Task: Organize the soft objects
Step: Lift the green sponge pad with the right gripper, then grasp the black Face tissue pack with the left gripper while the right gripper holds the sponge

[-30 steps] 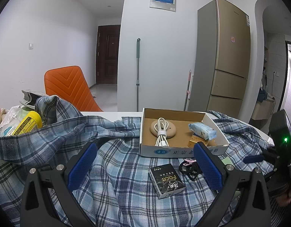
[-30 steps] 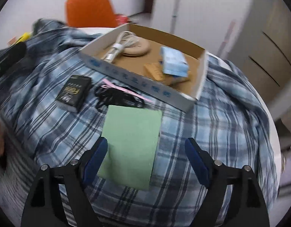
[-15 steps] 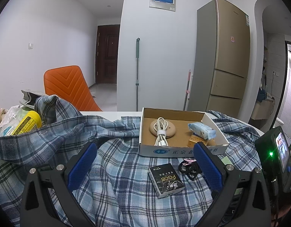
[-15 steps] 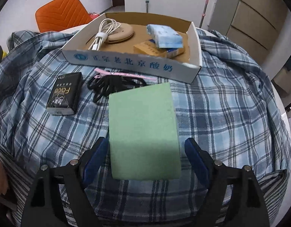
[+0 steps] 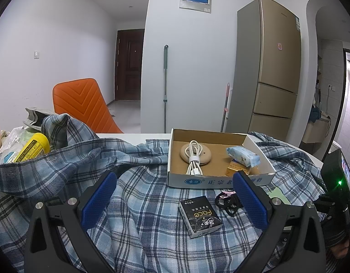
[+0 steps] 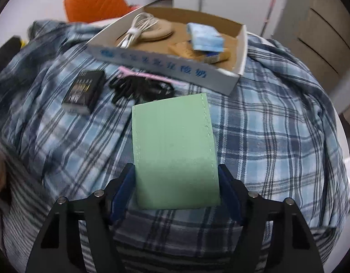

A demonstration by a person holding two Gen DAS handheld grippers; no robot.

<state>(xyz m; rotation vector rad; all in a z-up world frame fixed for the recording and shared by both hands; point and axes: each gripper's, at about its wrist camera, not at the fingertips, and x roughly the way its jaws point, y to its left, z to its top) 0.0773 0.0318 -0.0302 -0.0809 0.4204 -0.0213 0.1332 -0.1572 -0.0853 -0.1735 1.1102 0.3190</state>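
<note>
Now right claw [image 6: 176, 190] just closing, pads touching green cloth pad [image 6: 173, 150] edges; squeeze gently, lift clear of plaid shirt [image 6: 277, 136], carry toward cardboard tray [image 6: 229, 82]; left claw [image 5: 173, 201] open, idle

Right tool [image 6: 176, 188] tilted steeply down, jaws just been closing onto something between them, left tool [image 5: 173, 201] jaws spread wide, nothing between

The plaid cloth [image 6: 266, 136] looks soft, woven and matt. The green pad [image 6: 175, 150] looks matt with stitched edges. The box [image 5: 220, 182] is plain cardboard.
</note>
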